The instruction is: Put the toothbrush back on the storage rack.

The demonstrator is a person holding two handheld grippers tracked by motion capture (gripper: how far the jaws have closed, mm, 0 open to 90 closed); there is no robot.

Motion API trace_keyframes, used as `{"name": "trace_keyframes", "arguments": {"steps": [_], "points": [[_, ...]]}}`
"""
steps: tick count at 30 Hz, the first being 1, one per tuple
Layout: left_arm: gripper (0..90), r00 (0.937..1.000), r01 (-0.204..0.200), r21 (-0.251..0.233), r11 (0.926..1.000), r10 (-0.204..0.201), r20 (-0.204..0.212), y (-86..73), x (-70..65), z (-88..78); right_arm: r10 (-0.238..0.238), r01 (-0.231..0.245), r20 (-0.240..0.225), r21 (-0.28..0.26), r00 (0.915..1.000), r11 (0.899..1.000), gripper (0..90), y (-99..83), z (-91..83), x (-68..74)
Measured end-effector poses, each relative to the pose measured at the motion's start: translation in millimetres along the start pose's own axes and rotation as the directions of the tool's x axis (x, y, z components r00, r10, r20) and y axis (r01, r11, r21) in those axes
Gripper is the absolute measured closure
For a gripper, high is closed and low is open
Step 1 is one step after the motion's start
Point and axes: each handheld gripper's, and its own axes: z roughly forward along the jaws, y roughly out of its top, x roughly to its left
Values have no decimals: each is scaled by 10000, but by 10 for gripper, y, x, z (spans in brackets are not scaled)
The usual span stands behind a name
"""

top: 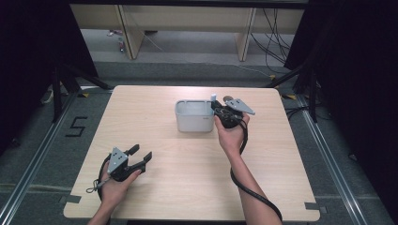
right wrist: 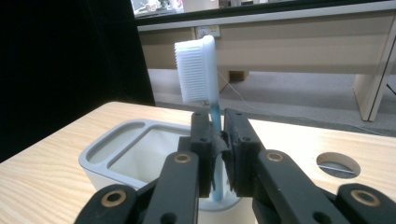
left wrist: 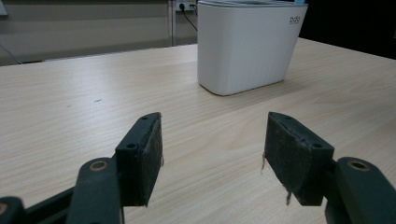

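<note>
A toothbrush with a white bristled head and a pale blue handle stands upright, its lower end down in a white holder with compartments. My right gripper is shut on the blue handle just below the head. From above, the right gripper sits at the right end of the holder, and the toothbrush's white head pokes up beside it. My left gripper rests near the table's front left, open with nothing between its fingers. The left gripper faces the holder from a distance.
The wooden table ends in dark curtains at both sides. A round cable hole lies in the tabletop just behind the right gripper. Desks and loose cables stand on the floor beyond the far edge.
</note>
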Motion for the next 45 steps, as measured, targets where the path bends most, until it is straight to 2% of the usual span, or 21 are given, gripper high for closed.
{"name": "trace_keyframes", "arguments": {"steps": [2, 4, 7, 10, 11, 13, 17, 19, 22, 23, 26, 27, 29, 30, 32, 38, 40, 43, 45], "points": [[367, 10000, 19, 5, 10000, -19, 72, 0, 2, 0, -188, 188, 56, -21, 9998, 9998, 828, -16, 7, -15], [367, 10000, 23, 6, 10000, -23, 7, 0, -2, 1, -22, 22, 60, 42, 10000, 10000, 827, -32, 8, -11], [367, 10000, 18, -6, 10000, -18, 13, 0, -2, 0, -138, 137, 37, 143, 9999, 9998, 827, -49, 13, -18], [367, 10000, 27, 0, 10000, -27, 82, 0, 5, -3, -39, 39, 15, 181, 10000, 9998, 826, -69, 24, -14], [367, 9999, 40, -11, 10000, -40, 95, -1, 6, -1, -238, 238, 43, 110, 9997, 9997, 826, -74, 35, -27], [367, 10000, 30, 13, 10000, -30, 77, 1, 4, -1, -15, 15, 43, 162, 10000, 9999, 825, -84, 34, -14], [367, 10000, 33, 5, 10000, -34, 76, 0, 4, -2, -210, 209, 29, 111, 9998, 9997, 825, -89, 40, -31], [367, 10000, 40, -2, 10000, -40, 83, 0, 5, -2, 22, -23, 54, 192, 10000, 9998, 825, -99, 36, -22], [367, 10000, 15, 6, 10000, -15, 76, 0, 3, -1, -141, 140, 60, 179, 9999, 9997, 825, -110, 38, -35], [367, 10000, 9, 38, 10000, -9, 42, 2, 2, -3, 17, -18, 78, 228, 10000, 9997, 825, -114, 35, -29], [367, 10000, 23, 28, 10000, -23, 65, 1, 3, -3, 76, -79, 142, 231, 9999, 9997, 825, -124, 30, -30], [367, 10000, 35, 14, 10000, -35, 72, 1, 3, -1, -63, 60, 114, 224, 9999, 9997, 825, -123, 34, -43], [367, 10000, 15, 157, 9999, -15, 11, 6, 1, -11, -16, 14, 109, 234, 9999, 9997, 819, -121, 33, -40], [367, 10000, 7, 155, 9999, -7, 7, 6, 0, -11, 120, -124, 124, 291, 9999, 9995, 811, -119, 28, -34], [368, 10000, 25, -1, 10000, -25, 90, 0, 4, 1, 87, -90, 111, 300, 9999, 9995, 779, -121, 31, -41], [367, 10000, 27, -4, 10000, -27, 88, 0, 4, 0, 32, -40, 212, 375, 9998, 9993, 636, -138, 19, -69], [367, 10000, 30, -7, 10000, -30, 82, 0, 5, -1, 187, -191, 113, 398, 9998, 9990, 595, -132, -6, -71], [367, 9999, 58, -17, 10000, -58, 85, -1, 7, 0, 222, -229, 135, 571, 9997, 9981, 541, -112, -37, -85], [367, 10000, 56, -39, 10000, -56, 81, -1, 7, -1, 74, -84, 135, 760, 9999, 9971, 513, -103, -60, -98]]}}
